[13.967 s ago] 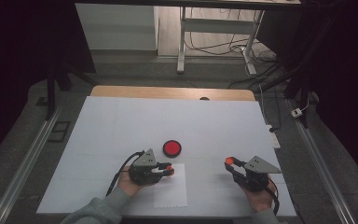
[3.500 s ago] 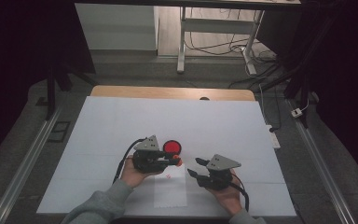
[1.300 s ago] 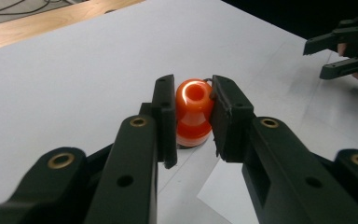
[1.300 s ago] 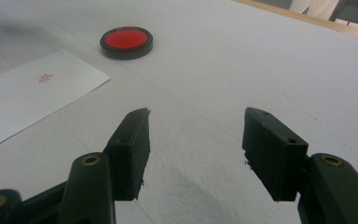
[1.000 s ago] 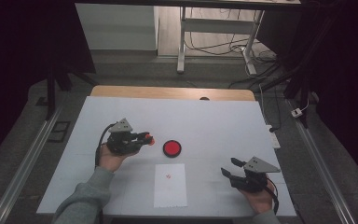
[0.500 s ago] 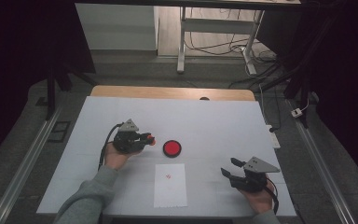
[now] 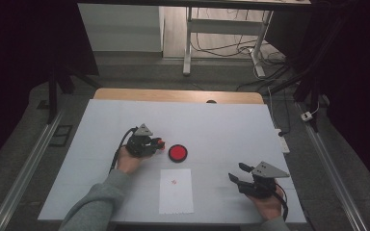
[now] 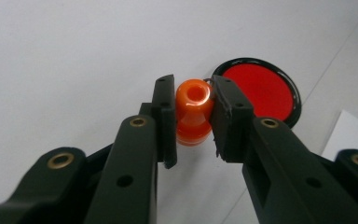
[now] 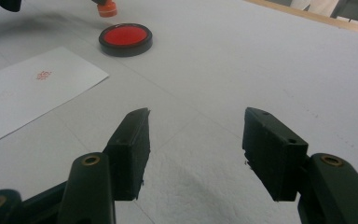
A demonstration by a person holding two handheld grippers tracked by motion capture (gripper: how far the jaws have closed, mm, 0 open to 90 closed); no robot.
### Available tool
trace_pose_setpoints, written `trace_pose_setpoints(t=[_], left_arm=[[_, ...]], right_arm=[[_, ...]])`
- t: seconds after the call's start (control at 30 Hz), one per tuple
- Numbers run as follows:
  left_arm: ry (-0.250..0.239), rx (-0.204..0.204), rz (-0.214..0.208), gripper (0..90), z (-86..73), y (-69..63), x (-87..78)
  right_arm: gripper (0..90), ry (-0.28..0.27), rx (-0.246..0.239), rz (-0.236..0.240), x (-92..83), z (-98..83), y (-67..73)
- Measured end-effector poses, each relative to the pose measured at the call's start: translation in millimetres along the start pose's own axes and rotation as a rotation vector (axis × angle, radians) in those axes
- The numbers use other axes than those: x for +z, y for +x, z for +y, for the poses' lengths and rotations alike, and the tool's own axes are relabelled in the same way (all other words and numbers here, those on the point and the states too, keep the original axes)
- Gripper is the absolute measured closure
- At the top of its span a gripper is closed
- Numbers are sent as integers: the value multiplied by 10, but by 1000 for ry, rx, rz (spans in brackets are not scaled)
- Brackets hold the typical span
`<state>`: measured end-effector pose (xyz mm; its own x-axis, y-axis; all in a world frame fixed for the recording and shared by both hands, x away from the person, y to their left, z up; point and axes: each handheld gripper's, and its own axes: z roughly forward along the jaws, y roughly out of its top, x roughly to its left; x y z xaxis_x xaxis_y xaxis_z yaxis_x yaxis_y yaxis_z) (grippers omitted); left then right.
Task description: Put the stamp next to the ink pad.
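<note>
My left gripper (image 7: 155,144) has slid toward the ink pad (image 7: 177,152), clamped on the orange stamp (image 8: 193,112) just beside it. Right gripper (image 7: 237,173) idle, jaws apart. White table (image 7: 231,130), paper (image 7: 175,190) near me, dark room

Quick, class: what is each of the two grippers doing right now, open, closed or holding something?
Left gripper: shut on the small orange plastic stamp, beside the round red ink pad.
Right gripper: open, holding nothing.

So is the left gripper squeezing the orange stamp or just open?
Squeezing. In the left gripper view the left gripper has both black pads pressed against the sides of the orange stamp, beside the red ink pad.
</note>
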<state>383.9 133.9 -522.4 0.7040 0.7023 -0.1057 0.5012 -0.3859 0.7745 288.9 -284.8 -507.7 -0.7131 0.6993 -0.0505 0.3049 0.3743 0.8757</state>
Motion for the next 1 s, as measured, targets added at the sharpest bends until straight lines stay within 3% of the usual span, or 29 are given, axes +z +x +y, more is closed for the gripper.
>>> trace_pose_setpoints(t=[0.8,1.0], left_arm=[[37,16,11,704,-29,-11,127],[33,12,13,623,-26,-11,126]], right_arm=[[406,2,1,1,3,-5,-4],[406,4,1,1,3,-5,-5]])
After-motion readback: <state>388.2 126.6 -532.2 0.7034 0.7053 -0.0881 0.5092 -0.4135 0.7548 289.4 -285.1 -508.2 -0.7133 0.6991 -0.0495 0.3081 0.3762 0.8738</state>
